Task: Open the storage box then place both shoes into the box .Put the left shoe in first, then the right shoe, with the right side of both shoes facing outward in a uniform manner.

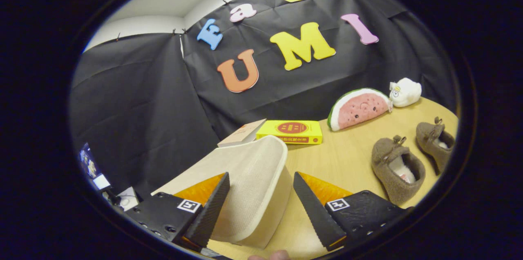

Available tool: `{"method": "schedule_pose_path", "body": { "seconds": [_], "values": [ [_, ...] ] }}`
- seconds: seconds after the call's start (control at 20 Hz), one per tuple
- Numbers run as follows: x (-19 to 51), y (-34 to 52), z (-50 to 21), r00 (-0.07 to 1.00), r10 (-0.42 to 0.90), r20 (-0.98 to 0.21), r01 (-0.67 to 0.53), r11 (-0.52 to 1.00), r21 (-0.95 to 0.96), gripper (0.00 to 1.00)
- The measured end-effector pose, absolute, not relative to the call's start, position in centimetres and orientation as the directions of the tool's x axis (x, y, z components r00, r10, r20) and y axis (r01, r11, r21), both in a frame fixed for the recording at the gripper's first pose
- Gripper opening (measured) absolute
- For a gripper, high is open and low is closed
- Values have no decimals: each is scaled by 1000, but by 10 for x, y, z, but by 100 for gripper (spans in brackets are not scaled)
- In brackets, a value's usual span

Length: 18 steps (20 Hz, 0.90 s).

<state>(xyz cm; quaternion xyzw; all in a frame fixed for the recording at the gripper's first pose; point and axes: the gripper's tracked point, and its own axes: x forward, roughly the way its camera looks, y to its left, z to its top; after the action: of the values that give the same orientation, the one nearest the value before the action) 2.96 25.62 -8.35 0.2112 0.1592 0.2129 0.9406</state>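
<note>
While the gripper [261, 198] stands with its fingers spread wide, the cream storage box [253, 186] sits between them, its rounded corner nearest the left finger and neither finger clearly pressing on it; its long side runs away toward the far wall. Off beyond the right finger, two brown fuzzy shoes [398, 172] rest on the wooden table [339, 158]. Further back lies a yellow book [291, 131], its writing too small to read, then a watermelon plush [359, 108] and a white plush [405, 92].

Cream storage box blocks the gap between the parted gripper [261, 207] fingers.
The storage box [249, 186] fills the near left; bare table [339, 158] lies open between it and two shoes [398, 174].
</note>
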Motion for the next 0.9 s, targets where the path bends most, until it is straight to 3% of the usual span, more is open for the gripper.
{"method": "schedule_pose_path", "body": {
  "seconds": [0.65,0.85,0.9],
  "values": [
    [29,290,-91,767,601,-224,-296,642,707,94],
    [20,281,-74,754,625,-202,-284,587,758,83],
    [20,282,-71,752,628,-198,-291,587,756,72]
  ]
}}
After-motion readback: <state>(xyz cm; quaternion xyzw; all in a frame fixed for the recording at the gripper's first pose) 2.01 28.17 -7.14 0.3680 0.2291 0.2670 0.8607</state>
